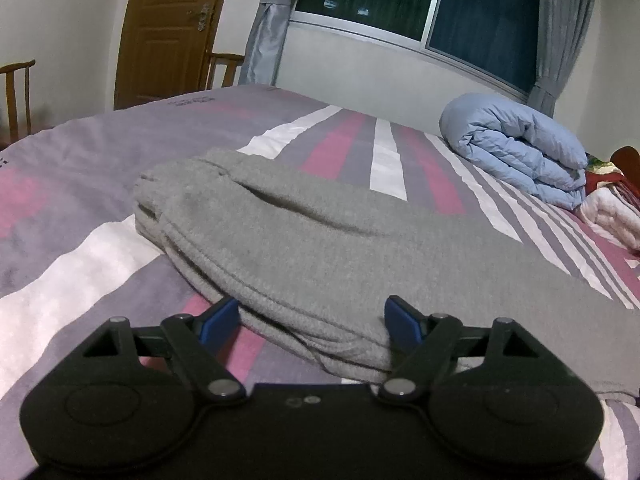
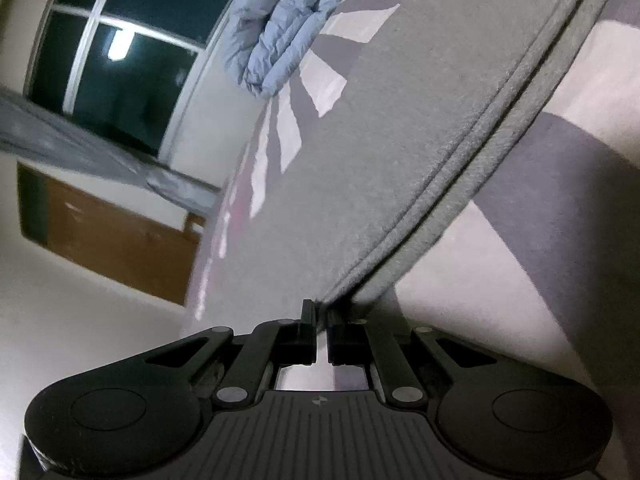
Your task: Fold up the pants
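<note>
The gray pants [image 1: 304, 240] lie lengthwise on the bed [image 1: 80, 184], near end between the spread left hand-held gripper [image 1: 310, 316], while the right hand-held gripper [image 2: 320, 316] seemingly pinches their edge.

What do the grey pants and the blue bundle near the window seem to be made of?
Pants: likely a soft knit, fleece or jersey, matte; fine ribbed texture and thick rounded layered edges show. Blue bundle: probably a padded quilt in thin woven fabric with a slight sheen; puffy, crinkled folds suggest it.
</note>
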`<state>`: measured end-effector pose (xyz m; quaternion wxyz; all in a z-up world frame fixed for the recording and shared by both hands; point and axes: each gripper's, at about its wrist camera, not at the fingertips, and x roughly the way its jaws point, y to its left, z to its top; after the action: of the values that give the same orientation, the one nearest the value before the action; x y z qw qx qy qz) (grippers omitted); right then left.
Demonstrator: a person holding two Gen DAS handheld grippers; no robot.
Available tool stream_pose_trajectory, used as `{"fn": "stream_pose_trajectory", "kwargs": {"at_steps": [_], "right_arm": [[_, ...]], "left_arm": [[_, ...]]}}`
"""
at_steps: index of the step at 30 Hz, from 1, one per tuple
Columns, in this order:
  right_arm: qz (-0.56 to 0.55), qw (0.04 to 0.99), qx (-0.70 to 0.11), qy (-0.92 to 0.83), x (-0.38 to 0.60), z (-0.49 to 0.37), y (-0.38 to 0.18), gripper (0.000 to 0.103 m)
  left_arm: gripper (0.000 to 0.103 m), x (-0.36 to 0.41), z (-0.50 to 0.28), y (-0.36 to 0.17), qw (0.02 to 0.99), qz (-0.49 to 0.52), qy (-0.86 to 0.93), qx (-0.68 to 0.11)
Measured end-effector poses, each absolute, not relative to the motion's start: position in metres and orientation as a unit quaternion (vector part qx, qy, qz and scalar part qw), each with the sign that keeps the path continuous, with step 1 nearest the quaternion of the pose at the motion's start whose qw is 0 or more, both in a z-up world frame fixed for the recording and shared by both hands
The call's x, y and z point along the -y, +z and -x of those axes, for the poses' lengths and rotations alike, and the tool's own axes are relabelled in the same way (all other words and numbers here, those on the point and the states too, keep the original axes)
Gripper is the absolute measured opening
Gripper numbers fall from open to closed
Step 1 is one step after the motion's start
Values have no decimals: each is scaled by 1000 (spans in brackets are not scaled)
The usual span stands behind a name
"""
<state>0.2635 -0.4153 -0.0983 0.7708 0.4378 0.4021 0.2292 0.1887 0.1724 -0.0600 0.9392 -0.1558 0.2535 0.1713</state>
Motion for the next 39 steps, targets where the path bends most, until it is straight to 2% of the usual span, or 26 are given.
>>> {"fn": "stream_pose_trajectory", "kwargs": {"at_steps": [3,7,9,10,11,12,13,15,17,18,20,24,30,35,37,38,39], "right_arm": [[-439,770,-405,223,417,-263,-95,5],[-469,789,-353,179,452,-248,-75,6],[-484,804,-319,131,484,-243,-66,12],[-492,809,-302,106,503,-242,-65,38],[-499,816,-281,73,525,-240,-64,72],[-501,822,-266,40,541,-238,-63,78],[-507,823,-254,18,558,-238,-65,78],[-528,814,-242,2,586,-243,-71,75],[-539,806,-246,-7,600,-252,-78,56],[-553,796,-246,-12,607,-256,-84,53],[-576,780,-245,-24,618,-260,-92,40],[-580,772,-258,-35,631,-269,-91,36],[-580,782,-225,-21,633,-254,-79,36],[-575,775,-261,-12,628,-280,-93,36],[-568,776,-275,-19,626,-290,-97,19],[-560,779,-281,-20,625,-292,-96,6],[-556,782,-281,-21,624,-292,-94,5]], "left_arm": [[74,-172,-186,-60,939,160,172,-252],[78,-174,-181,-60,939,161,177,-246],[80,-177,-181,-62,937,168,183,-246],[81,-180,-181,-63,935,175,183,-247],[83,-181,-181,-64,934,180,182,-247],[83,-183,-181,-65,934,183,182,-248],[83,-183,-182,-65,933,184,182,-249],[83,-182,-184,-66,934,181,182,-250],[83,-181,-185,-66,933,179,184,-251],[83,-181,-186,-67,933,178,185,-252],[83,-180,-187,-67,932,178,187,-254],[84,-180,-188,-68,931,177,189,-258],[85,-177,-194,-71,930,172,192,-261],[85,-177,-192,-71,930,172,191,-262],[86,-178,-192,-71,929,175,191,-263],[86,-178,-192,-72,929,177,191,-263],[86,-178,-192,-72,929,177,191,-263]]}}
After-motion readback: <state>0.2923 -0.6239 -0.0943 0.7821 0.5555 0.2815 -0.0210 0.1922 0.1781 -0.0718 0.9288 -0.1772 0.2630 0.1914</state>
